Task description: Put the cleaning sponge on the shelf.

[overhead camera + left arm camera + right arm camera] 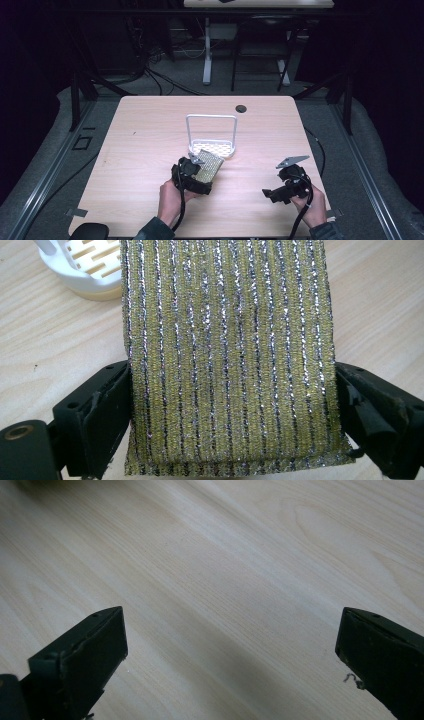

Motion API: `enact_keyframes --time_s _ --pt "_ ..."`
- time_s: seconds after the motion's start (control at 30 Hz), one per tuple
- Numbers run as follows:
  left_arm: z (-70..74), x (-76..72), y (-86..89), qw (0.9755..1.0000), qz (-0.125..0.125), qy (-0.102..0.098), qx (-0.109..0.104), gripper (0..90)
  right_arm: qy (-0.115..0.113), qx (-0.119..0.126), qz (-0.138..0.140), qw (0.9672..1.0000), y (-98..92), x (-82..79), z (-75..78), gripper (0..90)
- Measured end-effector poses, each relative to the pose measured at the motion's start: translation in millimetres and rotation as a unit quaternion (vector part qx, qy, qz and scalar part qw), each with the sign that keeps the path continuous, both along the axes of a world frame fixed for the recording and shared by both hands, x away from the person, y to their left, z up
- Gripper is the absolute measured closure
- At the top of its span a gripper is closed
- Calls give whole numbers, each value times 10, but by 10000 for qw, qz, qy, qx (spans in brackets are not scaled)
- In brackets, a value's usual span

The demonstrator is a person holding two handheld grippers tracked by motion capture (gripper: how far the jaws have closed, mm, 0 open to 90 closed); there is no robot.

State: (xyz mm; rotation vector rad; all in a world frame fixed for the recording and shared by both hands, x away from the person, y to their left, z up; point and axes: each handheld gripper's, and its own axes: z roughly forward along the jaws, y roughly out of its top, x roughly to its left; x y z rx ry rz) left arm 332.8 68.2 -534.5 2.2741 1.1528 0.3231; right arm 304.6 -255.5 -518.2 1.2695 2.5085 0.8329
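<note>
High view: the person's left hand (170, 196) is holding the left gripper (196, 172) near the middle of the table (145, 150), toward its near edge, w/ a gold-and-silver striped scouring pad (209, 166) pinched in it; the pad is tilting up toward a white rack (212, 135) w/ a slotted base and a tall hoop handle, and seems to be touching or just overlapping the rack's near rim, hard to tell at this res. The right hand (312, 205) is holding the right gripper (274, 194) by the table's near right corner, well apart from the pad. Left gripper view: both jaws are pressing on the pad's (227, 355) side edges, pad standing between them, rack's (87, 265) base sitting at the top left on the wood. Right gripper view: jaws are standing spread wide w/ bare table (225, 580) between them.
</note>
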Motion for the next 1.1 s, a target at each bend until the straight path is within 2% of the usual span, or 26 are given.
enact_keyframes --time_s 0.27,0.47,0.77,0.87,1.1 --pt "28 103 -32 9999 34 -57 -79 77 18 -49 13 10000 34 47 -16 0" --pt "26 134 -76 9998 142 -113 -112 77 34 31 -29 10000 28 42 -11 0" --pt "21 189 -81 9991 383 -206 20 76 8 -52 80 10000 80 54 -16 0" --pt "23 227 -95 9984 493 -260 -6 76 -15 -70 74 9999 83 55 -11 0" --pt "24 314 -145 9981 533 -269 -123 76 -16 -104 132 9999 106 67 -18 1"
